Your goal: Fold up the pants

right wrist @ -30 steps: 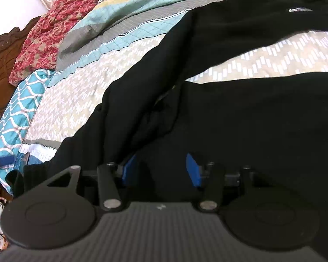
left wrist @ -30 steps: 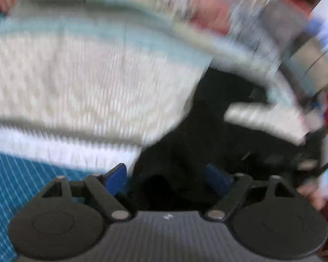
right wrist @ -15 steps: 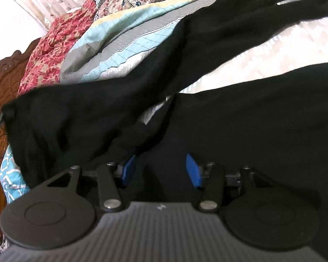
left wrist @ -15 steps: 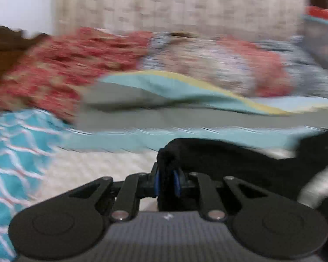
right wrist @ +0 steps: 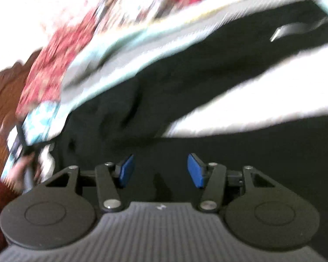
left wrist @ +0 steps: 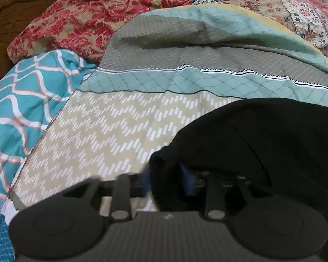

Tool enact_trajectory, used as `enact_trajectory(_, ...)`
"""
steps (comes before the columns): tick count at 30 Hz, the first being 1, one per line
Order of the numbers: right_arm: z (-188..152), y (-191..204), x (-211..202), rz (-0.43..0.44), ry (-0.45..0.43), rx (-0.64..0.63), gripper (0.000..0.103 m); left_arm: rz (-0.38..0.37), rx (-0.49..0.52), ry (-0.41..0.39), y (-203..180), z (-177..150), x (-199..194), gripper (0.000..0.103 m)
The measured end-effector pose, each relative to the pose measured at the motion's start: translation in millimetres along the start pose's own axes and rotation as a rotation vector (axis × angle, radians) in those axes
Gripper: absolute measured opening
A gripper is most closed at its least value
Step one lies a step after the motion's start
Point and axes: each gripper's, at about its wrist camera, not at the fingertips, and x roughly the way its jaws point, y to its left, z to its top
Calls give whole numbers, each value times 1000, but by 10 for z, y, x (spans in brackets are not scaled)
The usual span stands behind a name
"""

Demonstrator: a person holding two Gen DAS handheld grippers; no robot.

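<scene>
Black pants (left wrist: pixel 273 144) lie on a patterned bedspread (left wrist: pixel 111 131). In the left wrist view my left gripper (left wrist: pixel 167 178) is shut on a bunched end of the black fabric, low over the bed. In the blurred right wrist view the pants (right wrist: pixel 207 83) spread in two legs with a zipper (right wrist: pixel 282 31) at the far right. My right gripper (right wrist: pixel 160 170) is open with blue pads (right wrist: pixel 126 170), just above the near leg, holding nothing.
A red floral blanket (left wrist: pixel 94 15) and a teal wavy quilt (left wrist: pixel 21 100) lie at the left, before a carved wooden headboard (left wrist: pixel 15 2). A hand (right wrist: pixel 24 168) shows at the left of the right wrist view.
My left gripper closed on the leg end, lifted it, then carried it down over the bed. My right gripper stayed open and now moves, blurring its view.
</scene>
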Motion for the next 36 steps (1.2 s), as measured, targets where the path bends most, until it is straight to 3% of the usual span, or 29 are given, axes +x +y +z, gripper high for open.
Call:
enact_trajectory(3,330,-309,-213,-99,-94,107,58,-29,-10,19,109,-66,-188,59)
enact_trajectory(5,361,-382,-326,-86,-118,118,58,-84,-39,35,214,-190,-313,63)
enact_trajectory(9,123,-350,-309,-53,-68,103,60,-232,-225,103,590,-598,-622,89)
enact_trajectory(12,-119,-214,-212,19,-4,76,60,-381,-387,168,774,-916,-776,90)
enact_trajectory(16,-375,150,-75,90,76,-11,60,-504,-445,197,686,-1210,-937,95)
enact_trajectory(17,-428,250,-34,102,95,-31,60,-526,-446,205,636,-1260,-945,92)
enact_trajectory(18,-470,322,3,113,113,-47,60,-539,-442,217,552,-1319,-939,75)
enact_trajectory(20,-551,451,88,130,148,-66,60,-485,-399,222,406,-1386,-933,44)
enact_trajectory(23,-614,604,158,130,182,-114,60,-418,-375,156,384,-1409,-1103,20)
enact_trajectory(24,-588,644,142,132,183,-130,60,-401,-378,137,451,-1417,-1204,19)
enact_trajectory(28,-670,723,115,162,208,-163,60,-348,-417,129,830,-1587,-1568,18)
enact_trajectory(31,-813,729,206,156,275,-205,60,-342,-441,191,1014,-1816,-1629,20)
enact_trajectory(33,-888,705,237,149,284,-225,60,-330,-435,260,988,-1909,-1550,41)
enact_trajectory(36,-782,714,166,177,294,-245,62,-284,-385,234,907,-1821,-1634,52)
